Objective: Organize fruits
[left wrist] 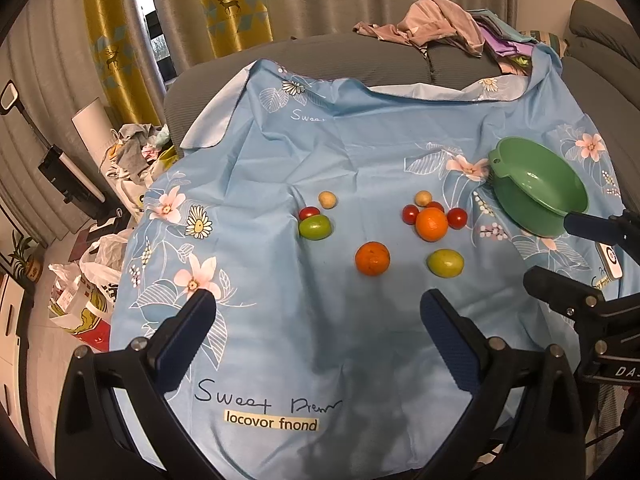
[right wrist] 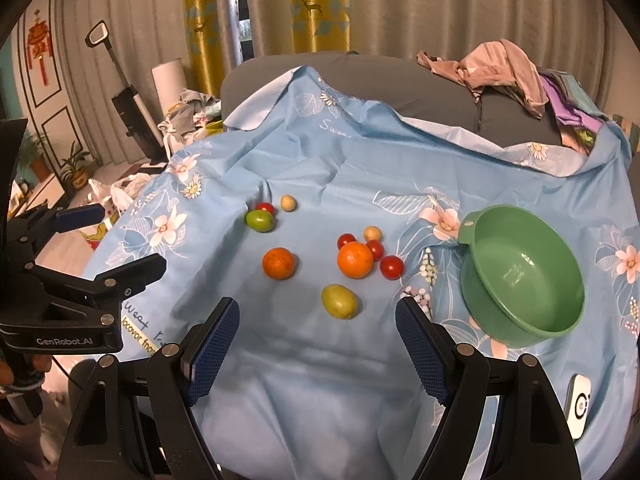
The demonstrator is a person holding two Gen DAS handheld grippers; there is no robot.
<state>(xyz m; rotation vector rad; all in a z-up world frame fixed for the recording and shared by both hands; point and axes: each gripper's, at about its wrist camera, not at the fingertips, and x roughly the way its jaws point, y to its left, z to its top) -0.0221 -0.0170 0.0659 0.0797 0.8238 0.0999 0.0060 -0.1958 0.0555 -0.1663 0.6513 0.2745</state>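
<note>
Fruits lie loose on a light blue flowered cloth [left wrist: 360, 140] [right wrist: 320, 380]. Two oranges [left wrist: 372, 258] [left wrist: 431, 223] [right wrist: 279, 263] [right wrist: 355, 259], two green fruits [left wrist: 315, 227] [left wrist: 445, 263] [right wrist: 260, 220] [right wrist: 339, 301], several red cherry tomatoes [left wrist: 457, 217] [right wrist: 391, 267] and two small beige balls [left wrist: 327, 199] [right wrist: 288, 203] show. An empty green bowl [left wrist: 538, 188] [right wrist: 520, 272] sits tilted at the right. My left gripper [left wrist: 316, 320] is open and empty, near the front of the cloth. My right gripper [right wrist: 318, 320] is open and empty, just short of the near green fruit.
The cloth covers a grey sofa [left wrist: 400, 56] with a pile of clothes [left wrist: 436, 24] [right wrist: 504, 68] at the back. A small white device [right wrist: 578, 404] lies at the cloth's right edge. Bags and clutter [left wrist: 88, 280] sit on the floor to the left.
</note>
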